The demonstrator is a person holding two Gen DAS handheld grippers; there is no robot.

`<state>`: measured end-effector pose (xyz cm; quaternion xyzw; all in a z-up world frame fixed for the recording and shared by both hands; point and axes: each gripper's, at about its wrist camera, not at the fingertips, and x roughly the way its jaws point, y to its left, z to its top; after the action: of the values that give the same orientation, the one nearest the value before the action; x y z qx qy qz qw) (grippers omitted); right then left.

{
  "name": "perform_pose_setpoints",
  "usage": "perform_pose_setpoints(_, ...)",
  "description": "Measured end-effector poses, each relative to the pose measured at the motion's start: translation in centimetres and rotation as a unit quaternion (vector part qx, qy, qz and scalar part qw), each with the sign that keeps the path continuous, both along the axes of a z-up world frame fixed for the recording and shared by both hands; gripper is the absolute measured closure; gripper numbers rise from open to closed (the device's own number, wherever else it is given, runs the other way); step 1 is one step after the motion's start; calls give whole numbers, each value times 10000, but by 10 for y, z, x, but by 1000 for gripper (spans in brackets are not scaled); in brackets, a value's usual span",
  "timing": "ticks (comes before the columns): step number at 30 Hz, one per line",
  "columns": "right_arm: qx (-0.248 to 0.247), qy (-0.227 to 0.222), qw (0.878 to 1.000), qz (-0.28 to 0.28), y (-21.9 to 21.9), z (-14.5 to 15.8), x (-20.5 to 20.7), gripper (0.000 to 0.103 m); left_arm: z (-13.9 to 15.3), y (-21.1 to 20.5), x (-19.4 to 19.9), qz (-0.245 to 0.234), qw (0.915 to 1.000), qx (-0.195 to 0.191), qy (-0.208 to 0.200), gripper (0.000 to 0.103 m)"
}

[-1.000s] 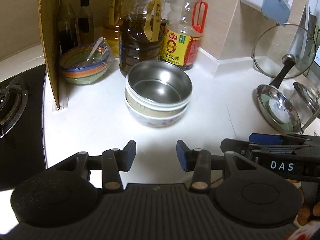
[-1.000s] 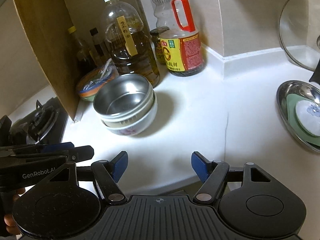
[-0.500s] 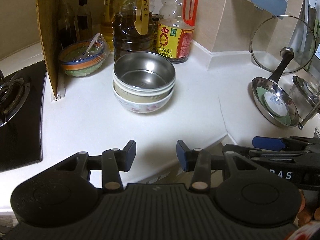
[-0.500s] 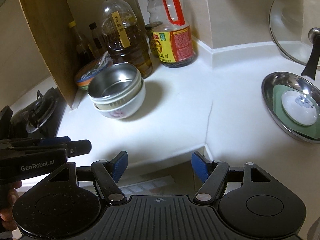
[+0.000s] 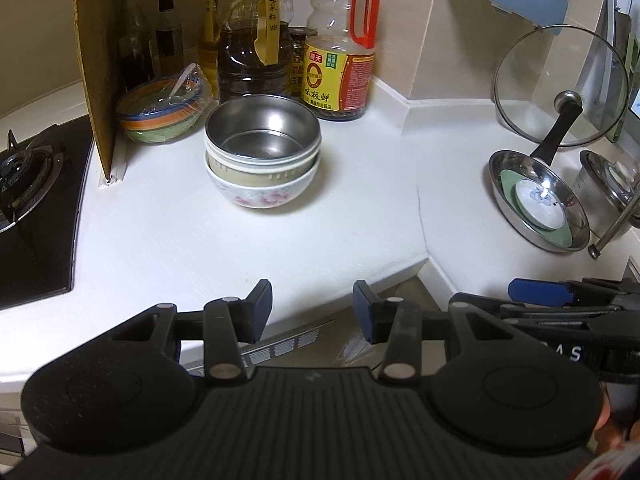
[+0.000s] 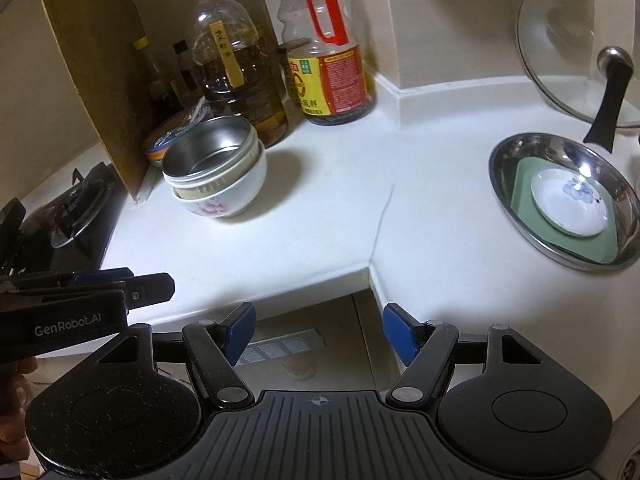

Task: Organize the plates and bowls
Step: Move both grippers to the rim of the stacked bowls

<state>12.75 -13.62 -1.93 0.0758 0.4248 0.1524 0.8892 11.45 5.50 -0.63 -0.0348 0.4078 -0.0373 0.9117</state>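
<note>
Holding both tools out over the near edge of the white table (image 5: 168,240), I am looking across it from left to right. At the far left a gas hob (image 5: 24,168) is sitting, with a brown board (image 5: 98,60) standing upright beside it. Behind the board a striped bowl (image 5: 160,114) covered in film is resting in front of the oil bottles (image 5: 248,48). Next, the stack of bowls (image 5: 262,160), a steel bowl nested on top of a floral ceramic one, is standing upright, ahead of my left tool (image 5: 312,312) and slightly to its left. That tool is standing partly open, gripping nothing. My right tool (image 6: 318,334) is standing wider open, also empty. Far to the right, the steel plate (image 6: 508,168) is lying with a green dish (image 6: 524,196) and a small white saucer (image 6: 560,204) stacked in it, a glass lid (image 6: 568,40) leaning behind. I judge the bowls are nearer my left hand and the plates nearer my right; both are well apart from the tools.
</note>
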Motion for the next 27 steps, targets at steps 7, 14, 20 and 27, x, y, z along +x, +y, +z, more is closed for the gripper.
perform_pose_setpoints(7,80,35,10000,0,-10,-2,0,33,-6,-6,-7,96,9999,3,72,61)
perform_pose_setpoints(14,101,51,9999,-12,-7,-3,9,33,-7,-2,7,-21,10000,-15,58,61)
perform_pose_setpoints(20,133,97,9997,-181,0,-3,26,33,-9,13,29,-184,9998,-45,100,61)
perform_pose_setpoints(27,223,180,9988,-394,11,-5,48,33,-7,40,54,-250,9997,-74,42,61)
